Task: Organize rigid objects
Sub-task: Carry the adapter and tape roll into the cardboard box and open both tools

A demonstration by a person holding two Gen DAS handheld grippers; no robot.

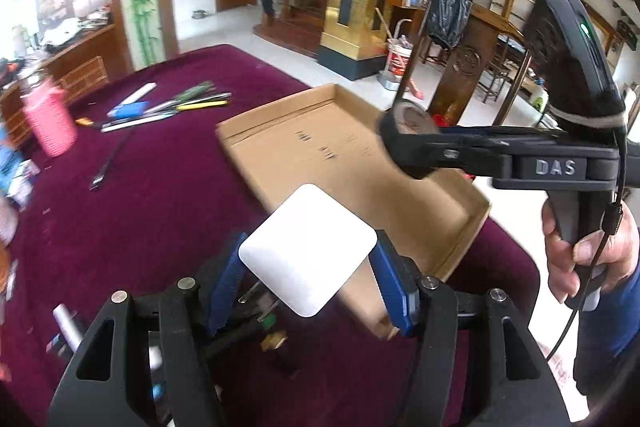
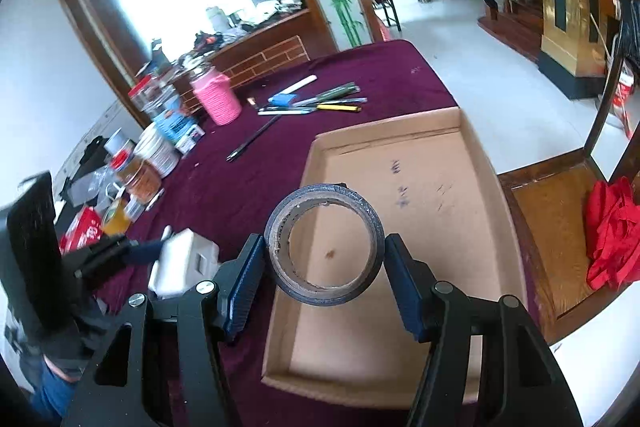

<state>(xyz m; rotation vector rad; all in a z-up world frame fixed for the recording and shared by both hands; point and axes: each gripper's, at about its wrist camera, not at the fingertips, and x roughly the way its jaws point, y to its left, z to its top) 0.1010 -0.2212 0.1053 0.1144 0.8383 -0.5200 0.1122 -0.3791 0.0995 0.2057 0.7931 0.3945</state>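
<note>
While both hand-held grippers hang above a table draped in dark red cloth, each one carries an object over or beside a shallow cardboard tray.

Nearest in the right wrist view, the right gripper clamps a roll of dark tape between its blue pads, which press on opposite sides of the roll's outer edge. The roll's hole faces the camera, so its axis runs roughly along the gripper's pointing line, and the tray floor shows through the ring. The roll hangs above the near half of the tray, clear of the cardboard.

Nearest in the left wrist view, the left gripper grips a white, rounded-square block, likely a plug adapter, with a pad on each side. Its broad flat face tilts up toward the camera, and from the right wrist view slots show on another face. It hangs above the cloth just beside the tray's near left edge. A hand holds the right gripper's handle at the picture's right.

Farther off, the tray's long side runs away from the camera, with faint ink marks on its floor. Beyond it lies a loose bunch of pens and slim tools, mostly lengthwise left to right, with a pink cup to their left. Jars and boxes crowd the table's left edge.
</note>
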